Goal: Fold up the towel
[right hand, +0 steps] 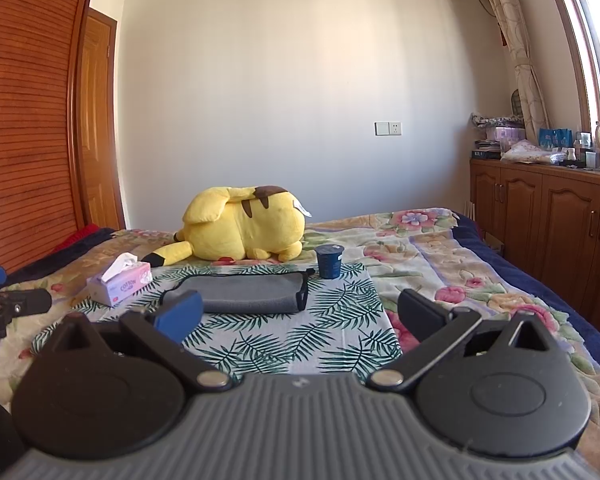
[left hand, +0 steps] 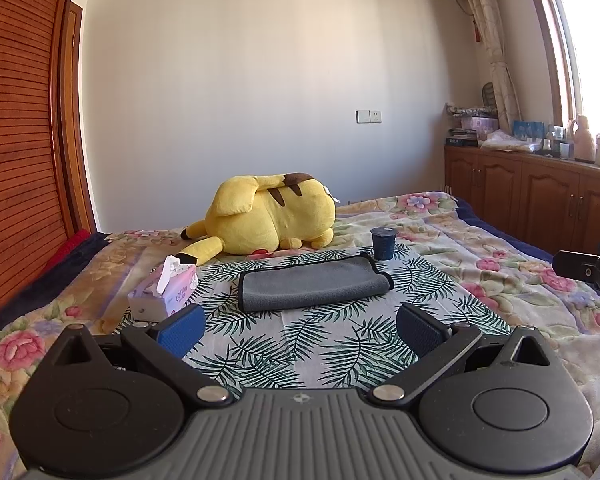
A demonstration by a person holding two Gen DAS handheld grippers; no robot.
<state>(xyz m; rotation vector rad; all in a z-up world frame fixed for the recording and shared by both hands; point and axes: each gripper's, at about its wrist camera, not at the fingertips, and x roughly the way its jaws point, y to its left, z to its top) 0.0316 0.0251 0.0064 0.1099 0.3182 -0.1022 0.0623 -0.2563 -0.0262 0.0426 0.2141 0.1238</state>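
Note:
A grey towel [left hand: 314, 285] with dark edging lies folded on a palm-leaf cloth [left hand: 300, 344] on the bed; it also shows in the right wrist view [right hand: 252, 294]. My left gripper [left hand: 300, 330] is open and empty, held just in front of the towel's near edge. My right gripper [right hand: 300, 316] is open and empty, in front of and slightly right of the towel. Part of the right gripper shows at the right edge of the left wrist view [left hand: 592, 266], and part of the left gripper at the left edge of the right wrist view [right hand: 4, 304].
A yellow plush toy [left hand: 268, 214] lies behind the towel. A tissue box [left hand: 166, 290] stands left of it and a dark blue cup [left hand: 383, 243] at its far right corner. A wooden wardrobe [left hand: 20, 140] stands left, cabinets [left hand: 540, 200] right.

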